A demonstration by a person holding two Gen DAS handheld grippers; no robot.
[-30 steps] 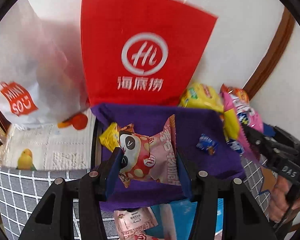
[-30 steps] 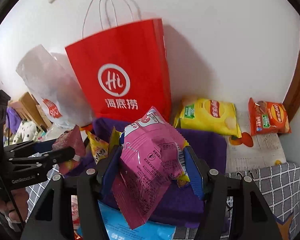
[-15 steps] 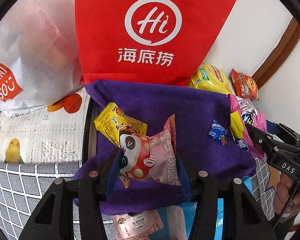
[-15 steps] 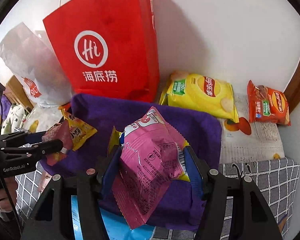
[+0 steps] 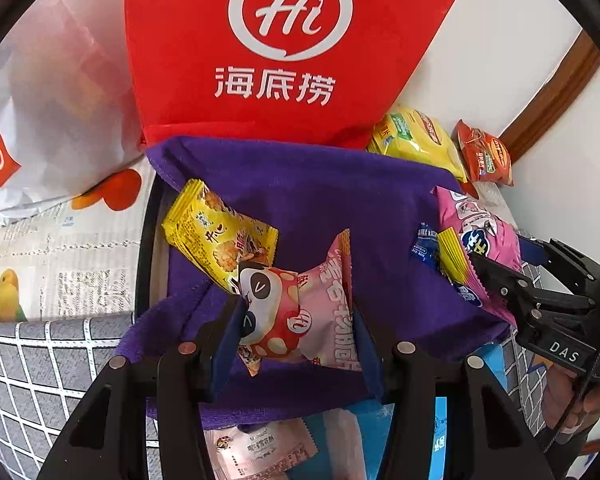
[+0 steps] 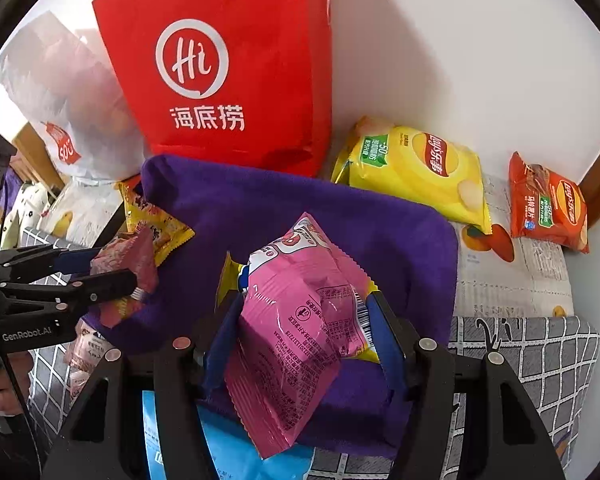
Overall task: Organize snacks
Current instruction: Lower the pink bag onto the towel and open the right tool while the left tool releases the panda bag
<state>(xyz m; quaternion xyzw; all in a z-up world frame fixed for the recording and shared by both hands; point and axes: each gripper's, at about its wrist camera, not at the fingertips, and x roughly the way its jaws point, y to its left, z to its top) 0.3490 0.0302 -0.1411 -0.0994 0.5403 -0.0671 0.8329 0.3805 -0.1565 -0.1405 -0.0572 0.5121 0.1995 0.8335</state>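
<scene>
Snacks [image 5: 220,236] on purple towel [image 5: 320,200] (red bag [image 5: 284,52] behind)

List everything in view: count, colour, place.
paper bag: 1, red, against wall
plastic bag: 1, white, left of paper bag
cloth: 1, purple, centre
chip bags: 2, yellow and orange, right by wall
biscuit pack: 1, yellow, on cloth
small sachet: 1, blue, on cloth
panda pack: 1, pink, in left gripper
pink pack: 1, in right gripper
hands: 2, one behind each gripper
</scene>
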